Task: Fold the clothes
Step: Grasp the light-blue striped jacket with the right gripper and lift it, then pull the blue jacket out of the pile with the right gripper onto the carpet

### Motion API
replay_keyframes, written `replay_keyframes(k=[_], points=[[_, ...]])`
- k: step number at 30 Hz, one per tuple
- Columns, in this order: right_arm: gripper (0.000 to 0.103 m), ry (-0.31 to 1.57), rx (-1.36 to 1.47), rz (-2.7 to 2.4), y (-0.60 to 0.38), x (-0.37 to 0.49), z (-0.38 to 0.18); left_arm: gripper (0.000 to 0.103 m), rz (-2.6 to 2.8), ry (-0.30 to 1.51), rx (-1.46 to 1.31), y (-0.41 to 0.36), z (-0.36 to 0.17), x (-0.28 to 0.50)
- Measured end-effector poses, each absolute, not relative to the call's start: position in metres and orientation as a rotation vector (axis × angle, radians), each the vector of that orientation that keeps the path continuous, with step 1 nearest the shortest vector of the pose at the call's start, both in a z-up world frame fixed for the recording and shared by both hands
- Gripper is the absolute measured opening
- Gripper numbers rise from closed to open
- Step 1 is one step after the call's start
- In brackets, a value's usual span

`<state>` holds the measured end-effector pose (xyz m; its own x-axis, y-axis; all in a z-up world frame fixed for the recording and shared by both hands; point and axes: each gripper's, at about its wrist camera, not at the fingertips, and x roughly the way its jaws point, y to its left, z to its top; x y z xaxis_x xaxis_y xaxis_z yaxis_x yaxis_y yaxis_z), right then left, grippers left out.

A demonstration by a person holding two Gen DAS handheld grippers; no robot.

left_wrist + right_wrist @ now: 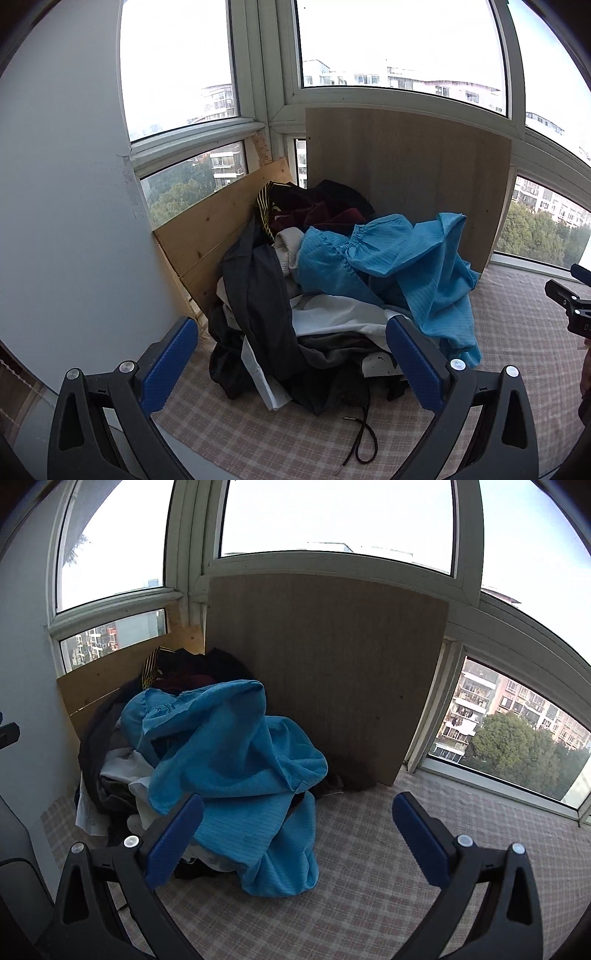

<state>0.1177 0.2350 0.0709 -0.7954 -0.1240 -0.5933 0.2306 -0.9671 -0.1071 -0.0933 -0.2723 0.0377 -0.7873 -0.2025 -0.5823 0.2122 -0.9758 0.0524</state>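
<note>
From the left wrist camera, the left gripper (291,363) is spread wide with nothing between its blue pads (168,363); it hangs just short of the pile of clothes (295,314), which is heaped in the corner on a checked cloth (266,439), against a pale wooden plank (218,236) on the left and a brown board (406,166) behind; a dark jacket (258,295) droops down the front of the heap, a white garment (332,314) shows beneath it, and a blue garment (399,266) lies across the top and right side; a black cord (364,439) trails out onto the cloth; the tip of the right gripper (570,299) shows at the right edge, its state not readable from here.

From the right wrist camera, the right gripper (297,830) is also spread and empty; its left pad sits in front of the lower fold of the blue garment (236,760), whether touching I cannot tell; the window (517,731) lies to the right.

The blue garment is probably light, thin and floppy, likely to slip and drag its neighbours; being on top, it looks the easiest to lift first; a pinch on the gathered cuff (162,705) or a hem edge, rather than a loose bulge, should hold better, with the other gripper taking a second edge to spread it flat.
</note>
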Motion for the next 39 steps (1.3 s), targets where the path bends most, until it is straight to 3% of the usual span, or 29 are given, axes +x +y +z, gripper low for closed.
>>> replay_keyframes(k=[4, 10, 18, 20, 21, 22, 23, 25, 35, 39], points=[[0.103, 0.257, 0.987, -2.757, 0.199, 0.077, 0.05, 0.102, -2.799, 0.035, 0.908, -0.295, 0.03, -0.114], [0.103, 0.106, 1.051, -2.713, 0.165, 0.027, 0.036, 0.102, -2.84, 0.067, 0.95, -0.316, 0.011, -0.15], [0.102, 0.347, 1.191, -2.677, 0.122, -0.042, -0.02, 0.102, -2.864, 0.146, 1.01, -0.331, -0.015, -0.202], [0.079, 0.317, 1.199, -2.636, 0.122, -0.047, -0.029, 0.102, -2.859, 0.159, 1.041, -0.334, -0.023, -0.211], [0.056, 0.273, 1.19, -2.61, 0.125, -0.046, -0.028, 0.102, -2.854, 0.15, 1.056, -0.335, -0.028, -0.214], [0.041, 0.23, 1.181, -2.584, 0.127, -0.045, -0.026, 0.102, -2.847, 0.135, 1.069, -0.335, -0.032, -0.215], [0.034, 0.204, 1.184, -2.571, 0.131, -0.045, -0.022, 0.102, -2.84, 0.119, 1.082, -0.336, -0.036, -0.216], [0.008, 0.173, 1.196, -2.557, 0.14, -0.046, -0.008, 0.102, -2.818, 0.101, 1.098, -0.34, -0.042, -0.217], [0.003, 0.189, 0.695, -2.911, 0.212, -0.014, 0.154, 0.102, -2.811, 0.127, 1.098, -0.347, -0.046, -0.211], [0.003, 0.219, 0.685, -2.973, 0.246, 0.01, 0.178, 0.102, -2.837, 0.107, 1.087, -0.34, -0.042, -0.21]])
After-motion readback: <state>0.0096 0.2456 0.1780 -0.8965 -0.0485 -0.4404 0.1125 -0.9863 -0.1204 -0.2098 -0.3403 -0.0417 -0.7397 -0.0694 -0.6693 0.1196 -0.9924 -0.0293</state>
